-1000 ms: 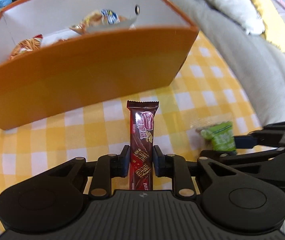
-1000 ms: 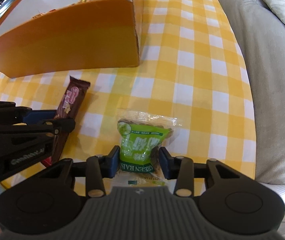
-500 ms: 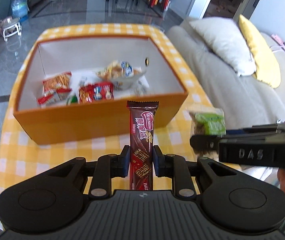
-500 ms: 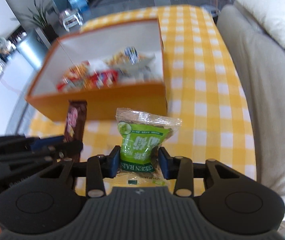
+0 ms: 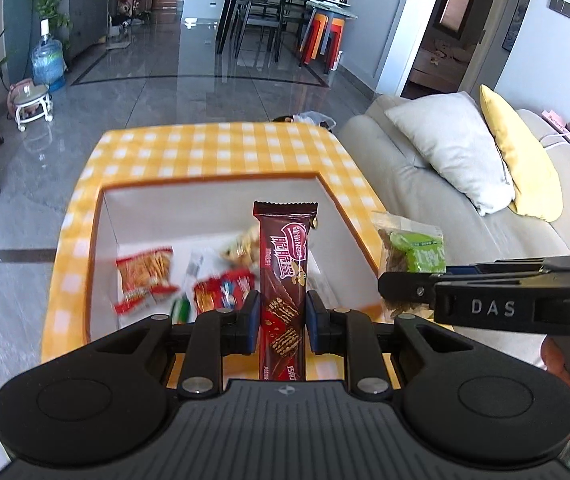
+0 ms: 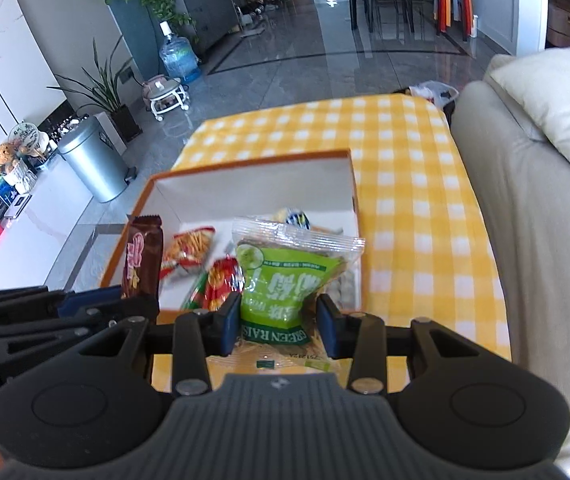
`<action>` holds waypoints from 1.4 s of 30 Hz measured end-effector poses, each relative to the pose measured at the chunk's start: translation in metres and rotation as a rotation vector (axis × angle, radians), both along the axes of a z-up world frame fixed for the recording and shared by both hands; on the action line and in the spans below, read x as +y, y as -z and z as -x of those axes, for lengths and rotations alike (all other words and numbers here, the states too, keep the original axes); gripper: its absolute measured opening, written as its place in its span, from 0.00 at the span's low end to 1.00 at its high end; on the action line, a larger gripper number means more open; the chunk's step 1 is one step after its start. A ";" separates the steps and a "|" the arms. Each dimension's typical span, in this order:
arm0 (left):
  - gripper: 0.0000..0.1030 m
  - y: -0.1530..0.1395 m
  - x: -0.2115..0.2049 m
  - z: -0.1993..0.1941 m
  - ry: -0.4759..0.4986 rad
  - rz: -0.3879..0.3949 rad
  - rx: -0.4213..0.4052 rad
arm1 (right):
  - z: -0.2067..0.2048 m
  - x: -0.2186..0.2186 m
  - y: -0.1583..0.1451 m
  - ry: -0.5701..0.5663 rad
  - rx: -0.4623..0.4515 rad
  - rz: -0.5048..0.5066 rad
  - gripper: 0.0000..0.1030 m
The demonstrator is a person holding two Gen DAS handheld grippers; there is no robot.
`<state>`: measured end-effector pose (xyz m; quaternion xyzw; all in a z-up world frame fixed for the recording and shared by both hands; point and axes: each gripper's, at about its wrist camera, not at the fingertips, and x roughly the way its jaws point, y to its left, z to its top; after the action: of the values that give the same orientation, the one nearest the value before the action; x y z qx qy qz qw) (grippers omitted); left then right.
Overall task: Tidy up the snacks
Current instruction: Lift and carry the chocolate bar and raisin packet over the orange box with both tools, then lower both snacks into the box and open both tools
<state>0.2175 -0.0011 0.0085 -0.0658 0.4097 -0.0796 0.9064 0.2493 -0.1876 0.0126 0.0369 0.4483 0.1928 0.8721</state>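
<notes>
My left gripper (image 5: pixel 281 322) is shut on a brown chocolate wafer bar (image 5: pixel 283 276) and holds it upright above the near part of the orange box (image 5: pixel 97 216). My right gripper (image 6: pixel 279 326) is shut on a green raisin packet (image 6: pixel 285 284), also raised over the box (image 6: pixel 349 156). The right gripper shows in the left wrist view (image 5: pixel 389 284) with the packet (image 5: pixel 417 252) just right of the box. The wafer bar (image 6: pixel 141 258) and left gripper (image 6: pixel 141 304) show at left in the right wrist view. The box holds several snack packets (image 5: pixel 145 272).
The box stands on a table with a yellow checked cloth (image 6: pixel 405 184). A grey sofa (image 5: pixel 425 200) with a white cushion (image 5: pixel 453 148) and a yellow cushion (image 5: pixel 521 156) runs along the right. A metal bin (image 6: pixel 93 164) stands on the floor at left.
Both grippers have lifted their snacks off the cloth and risen well above the table. They now look down into the box, where before they faced its orange front wall.
</notes>
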 end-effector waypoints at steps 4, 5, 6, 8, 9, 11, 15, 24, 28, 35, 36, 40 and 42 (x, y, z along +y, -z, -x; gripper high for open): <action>0.24 0.001 0.006 -0.023 0.002 -0.019 0.006 | -0.018 0.010 0.001 0.007 -0.022 0.002 0.36; 0.24 0.002 0.007 -0.028 0.002 -0.028 0.009 | -0.023 0.013 0.002 0.010 -0.027 0.006 0.36; 0.24 0.004 0.009 -0.034 0.005 -0.033 0.013 | -0.028 0.017 0.004 0.010 -0.031 0.010 0.36; 0.24 0.008 0.011 -0.045 0.012 -0.040 0.026 | -0.038 0.025 0.008 0.010 -0.036 0.017 0.36; 0.24 0.011 0.012 -0.050 0.012 -0.050 0.034 | -0.044 0.029 0.009 0.011 -0.035 0.027 0.36; 0.24 0.019 0.015 -0.059 0.013 -0.072 0.052 | -0.054 0.040 0.012 0.006 -0.033 0.048 0.36; 0.24 0.034 0.025 -0.078 0.009 -0.100 0.104 | -0.072 0.072 0.015 -0.050 -0.059 0.163 0.36; 0.24 0.070 0.057 -0.105 -0.012 -0.066 0.227 | -0.119 0.099 0.037 -0.224 -0.055 0.285 0.36; 0.24 0.084 0.063 -0.113 -0.015 -0.113 0.255 | -0.139 0.097 0.053 -0.206 0.016 0.243 0.36; 0.24 0.102 0.066 -0.121 0.001 -0.128 0.295 | -0.141 0.121 0.082 -0.252 0.067 0.293 0.36; 0.24 0.104 0.065 -0.122 0.003 -0.142 0.298 | -0.140 0.125 0.087 -0.266 0.082 0.301 0.36; 0.24 0.115 0.066 -0.124 0.007 -0.170 0.331 | -0.141 0.130 0.105 -0.277 0.159 0.301 0.36; 0.24 0.118 0.066 -0.124 0.009 -0.173 0.344 | -0.143 0.131 0.114 -0.268 0.200 0.303 0.36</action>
<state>0.3415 0.0653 -0.1097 0.0015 0.5642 -0.0360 0.8249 0.3925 -0.0566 -0.1018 -0.1353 0.5571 0.2330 0.7856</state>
